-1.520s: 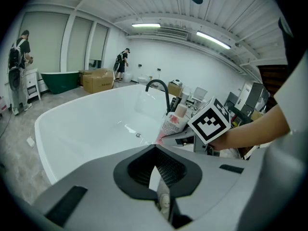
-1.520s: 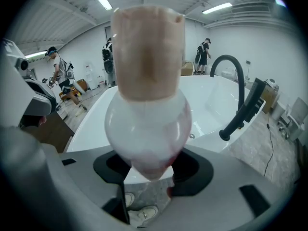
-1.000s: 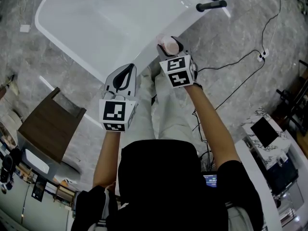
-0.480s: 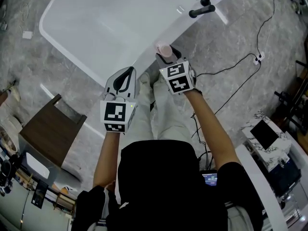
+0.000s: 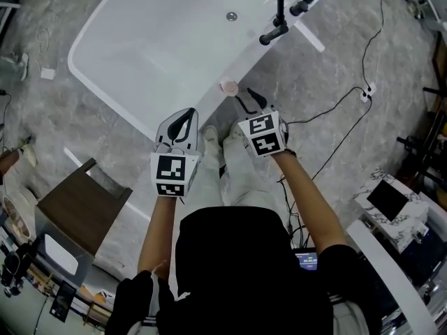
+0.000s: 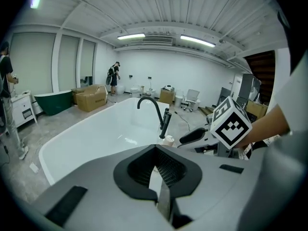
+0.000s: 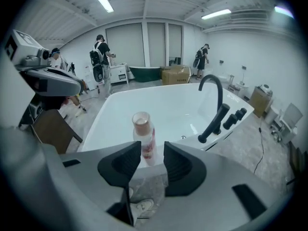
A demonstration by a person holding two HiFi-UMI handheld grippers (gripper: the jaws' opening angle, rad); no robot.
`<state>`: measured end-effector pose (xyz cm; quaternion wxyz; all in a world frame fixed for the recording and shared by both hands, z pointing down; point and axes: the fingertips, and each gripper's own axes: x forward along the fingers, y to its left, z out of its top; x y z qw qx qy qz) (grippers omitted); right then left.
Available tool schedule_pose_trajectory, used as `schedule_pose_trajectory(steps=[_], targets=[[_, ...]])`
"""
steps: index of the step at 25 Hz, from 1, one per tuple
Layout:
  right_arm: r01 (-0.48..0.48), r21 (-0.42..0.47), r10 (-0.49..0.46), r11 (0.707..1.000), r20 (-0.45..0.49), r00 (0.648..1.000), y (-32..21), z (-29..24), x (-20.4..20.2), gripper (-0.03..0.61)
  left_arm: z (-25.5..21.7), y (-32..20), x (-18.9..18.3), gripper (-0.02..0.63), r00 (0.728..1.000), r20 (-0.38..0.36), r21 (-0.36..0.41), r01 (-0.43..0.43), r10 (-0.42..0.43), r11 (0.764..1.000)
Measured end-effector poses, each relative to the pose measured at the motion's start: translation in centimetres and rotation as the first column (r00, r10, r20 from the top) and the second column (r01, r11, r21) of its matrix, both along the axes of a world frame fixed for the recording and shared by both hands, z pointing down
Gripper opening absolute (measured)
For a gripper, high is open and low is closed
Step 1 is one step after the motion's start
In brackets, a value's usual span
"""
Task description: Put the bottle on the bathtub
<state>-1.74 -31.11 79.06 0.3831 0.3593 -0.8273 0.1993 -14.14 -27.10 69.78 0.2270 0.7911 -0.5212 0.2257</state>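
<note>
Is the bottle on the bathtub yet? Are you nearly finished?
Done: the bottle stands upright on the rim of the bathtub. In hand: nothing; the right gripper is open just short of it, the left gripper shut and empty. Left: only drawing back, it seems.

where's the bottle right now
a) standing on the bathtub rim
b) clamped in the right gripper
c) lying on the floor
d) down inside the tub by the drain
a: the bottle stands upright on the bathtub rim, just ahead of the right gripper, whose jaws are apart and not touching it.
</note>
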Motion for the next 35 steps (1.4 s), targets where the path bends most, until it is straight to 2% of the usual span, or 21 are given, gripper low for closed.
schedule_pose_trajectory(steps=[7,10,18,23,30,35], targets=[[-0.068,0.080,0.065,0.994,0.046,0.997,-1.0,-6.6,3.3,0.060,-4.1,-0.5,1.5,0.012,0.999,0.022,0.049,-0.026,0.025,0.998],[-0.093,0.115,0.084,0.989,0.082,0.993,-1.3,-10.2,4.1,0.043,-6.7,-0.9,1.7,0.012,1.000,0.016,0.085,-0.018,0.016,0.996],[-0.131,0.253,0.093,0.959,0.158,0.983,-2.0,-19.8,5.2,0.025,-14.0,-1.7,2.7,0.012,0.998,0.034,0.208,-0.050,0.044,0.977],[-0.198,0.290,0.131,0.937,0.235,0.963,-2.5,-24.8,6.4,0.025,-18.3,-2.0,3.4,0.012,0.999,0.032,0.270,-0.051,0.044,0.962],[-0.228,0.348,0.108,0.909,0.333,0.937,-2.1,-31.3,7.5,0.025,-23.2,-2.4,4.6,0.012,0.998,0.043,0.348,-0.057,0.045,0.936],[-0.249,0.395,0.091,0.884,0.377,0.922,-2.0,-34.9,7.8,0.025,-26.5,-2.4,4.5,0.012,0.999,0.019,0.401,-0.046,0.042,0.915]])
